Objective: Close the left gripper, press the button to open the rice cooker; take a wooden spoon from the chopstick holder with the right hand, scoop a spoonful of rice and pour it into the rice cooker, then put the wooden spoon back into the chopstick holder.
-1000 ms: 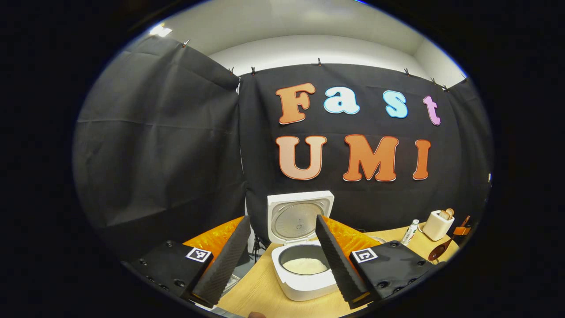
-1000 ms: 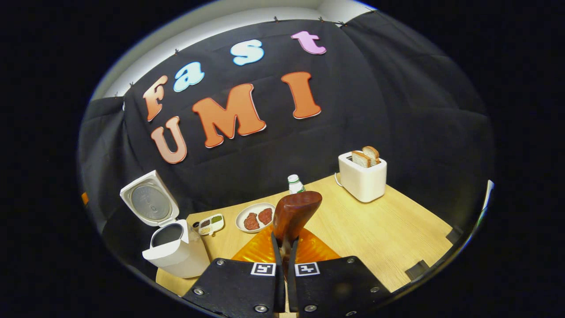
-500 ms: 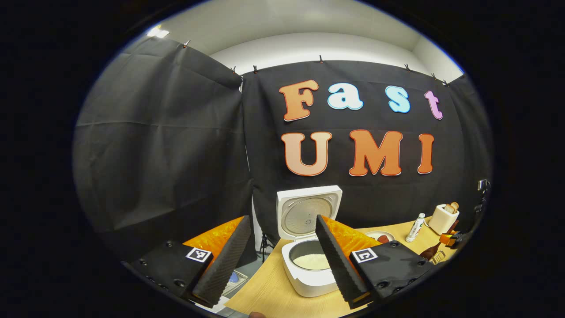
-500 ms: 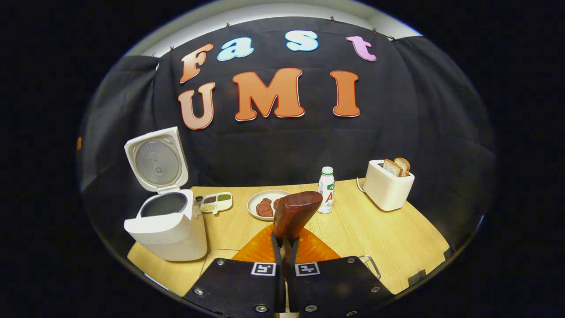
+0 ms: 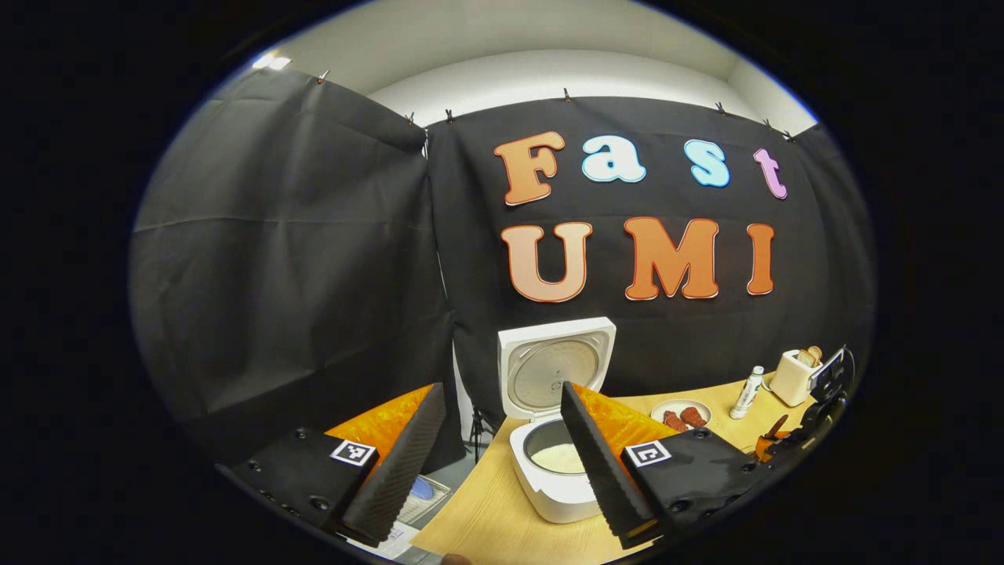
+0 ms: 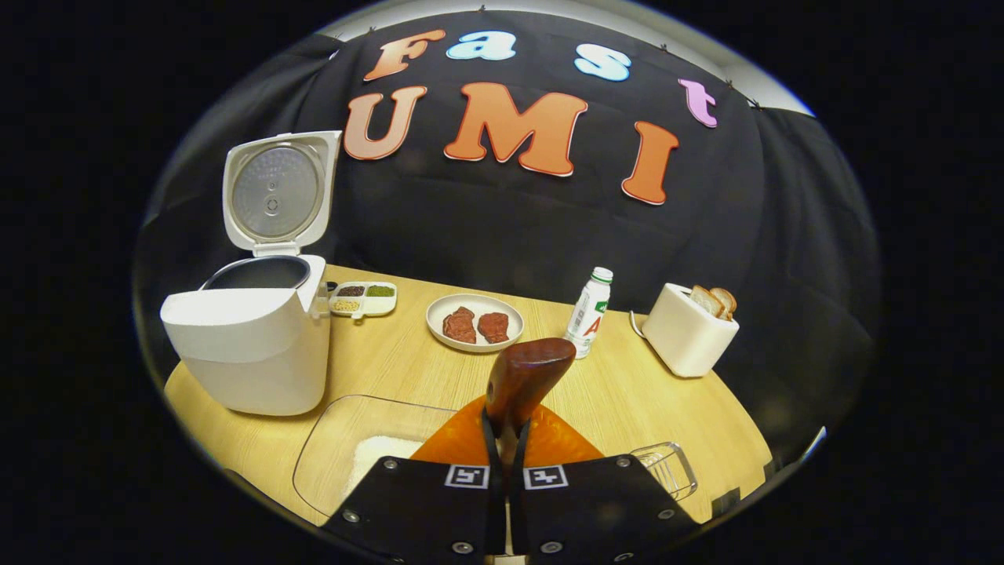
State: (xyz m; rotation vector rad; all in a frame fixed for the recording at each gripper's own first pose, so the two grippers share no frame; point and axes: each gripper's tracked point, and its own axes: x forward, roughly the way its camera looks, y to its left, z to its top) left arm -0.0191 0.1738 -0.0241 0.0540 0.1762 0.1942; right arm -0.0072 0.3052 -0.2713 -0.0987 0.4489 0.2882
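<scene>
The white rice cooker stands open, lid upright, with white rice in its pot. My left gripper hovers in front of it, open and holding nothing. My right gripper is shut on the handle of the dark wooden spoon, whose bowl sticks forward above the table. In the right gripper view the cooker is at the left. A clear container of rice lies just below and left of the spoon, and the wire chopstick holder sits at the lower right. The right gripper also appears far right in the left gripper view.
On the wooden table sit a plate with two pieces of meat, a small bottle, a white toaster with bread and a divided seasoning dish beside the cooker. The table's left edge drops off beside the cooker.
The right gripper, still holding the spoon, has tipped downward and swung, bringing the rice container and wire holder into its view. The left gripper has drifted slightly back from the cooker, still open.
</scene>
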